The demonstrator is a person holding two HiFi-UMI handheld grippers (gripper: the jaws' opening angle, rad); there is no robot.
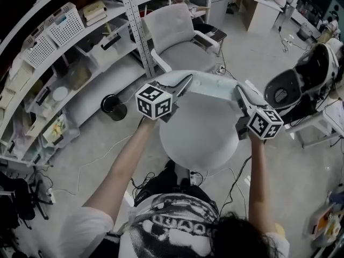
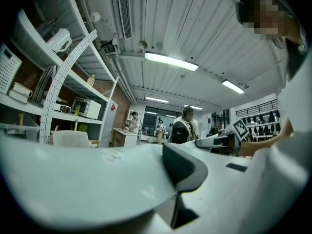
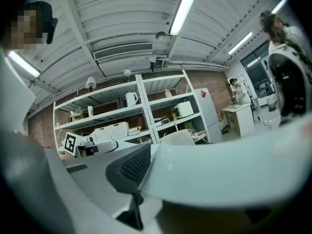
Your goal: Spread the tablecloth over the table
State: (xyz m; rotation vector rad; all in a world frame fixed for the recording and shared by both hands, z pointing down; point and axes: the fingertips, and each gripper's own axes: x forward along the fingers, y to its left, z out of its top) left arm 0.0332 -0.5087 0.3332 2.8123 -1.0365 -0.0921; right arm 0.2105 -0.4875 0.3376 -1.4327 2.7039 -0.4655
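Head view: left tool (image 1: pixel 184 83), right tool (image 1: pixel 239 92) each pinching tablecloth (image 1: pixel 199 136) edge

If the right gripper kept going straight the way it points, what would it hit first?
Probably the chair, beyond the cloth that the right gripper is clamped on; shelves stand behind it. Depth is hard to judge.

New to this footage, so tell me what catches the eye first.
A white tablecloth is stretched between the left gripper and right gripper, both shut on its edge, over a round table at centre. A grey chair stands beyond it, and cluttered shelves fill the left side.
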